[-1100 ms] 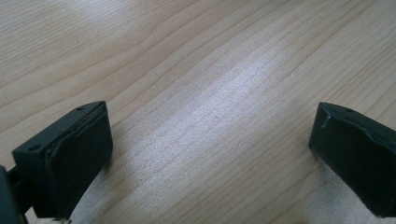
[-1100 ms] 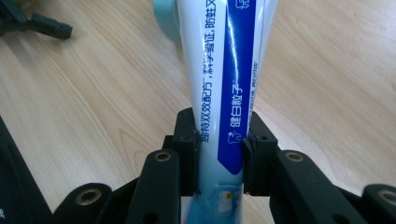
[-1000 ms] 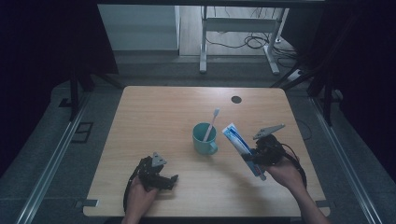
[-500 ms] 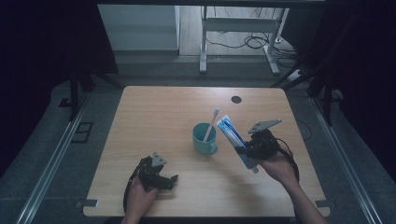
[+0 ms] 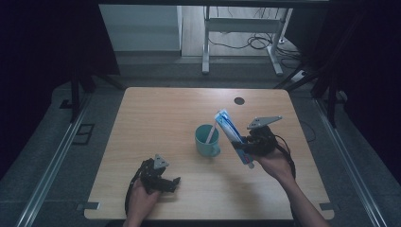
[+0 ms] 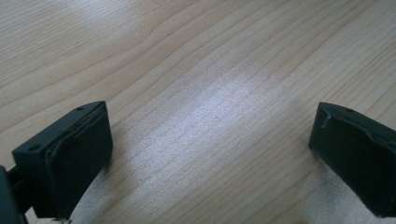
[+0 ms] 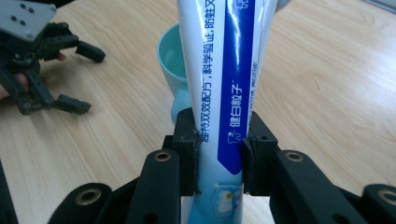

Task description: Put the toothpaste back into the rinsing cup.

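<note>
Right tool (image 5: 243,146): clamping toothpaste tube (image 5: 232,135) just right of cup (image 5: 207,140), mid-table.
Left tool (image 5: 171,183): gaping empty, resting near table (image 5: 156,113) front edge.

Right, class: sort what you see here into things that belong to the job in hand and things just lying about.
Belonging to the job:
- toothpaste tube, clamped in the right gripper
- teal cup beside it
- toothbrush standing in the cup

Just lying about:
- left gripper, open, idle on the table
- dark round spot at the table's far edge

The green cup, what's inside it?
A white toothbrush leans inside the green cup, handle poking out. Its lower end and the cup's bottom are hidden by the wall.
</note>
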A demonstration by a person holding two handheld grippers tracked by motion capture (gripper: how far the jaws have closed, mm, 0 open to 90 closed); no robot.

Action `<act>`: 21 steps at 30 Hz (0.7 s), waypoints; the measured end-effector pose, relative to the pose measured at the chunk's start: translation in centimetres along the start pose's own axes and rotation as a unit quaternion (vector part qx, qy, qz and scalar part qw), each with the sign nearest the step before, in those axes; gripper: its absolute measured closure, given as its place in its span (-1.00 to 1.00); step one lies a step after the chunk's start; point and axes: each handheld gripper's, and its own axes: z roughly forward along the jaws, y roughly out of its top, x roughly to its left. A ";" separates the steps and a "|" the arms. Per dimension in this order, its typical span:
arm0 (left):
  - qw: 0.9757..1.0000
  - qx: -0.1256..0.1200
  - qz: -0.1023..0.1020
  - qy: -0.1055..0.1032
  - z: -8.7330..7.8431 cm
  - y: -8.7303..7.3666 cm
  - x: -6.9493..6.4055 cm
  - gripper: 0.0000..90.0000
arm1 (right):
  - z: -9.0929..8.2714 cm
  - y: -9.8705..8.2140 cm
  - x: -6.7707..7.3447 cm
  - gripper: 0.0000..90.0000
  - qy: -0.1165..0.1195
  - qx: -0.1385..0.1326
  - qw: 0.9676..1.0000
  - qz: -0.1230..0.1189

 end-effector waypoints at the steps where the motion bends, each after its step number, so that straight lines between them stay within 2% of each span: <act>1: 1.000 0.000 -0.001 0.000 0.0 0.0 0.0 -1.00 | 0.1 0.1 0.0 0.58 0.001 -0.002 1.000 -0.001; 21: 1.000 -0.001 0.000 0.000 0.0 0.0 0.0 -1.00 | 1.6 2.3 -0.2 0.58 0.009 -0.050 0.999 0.013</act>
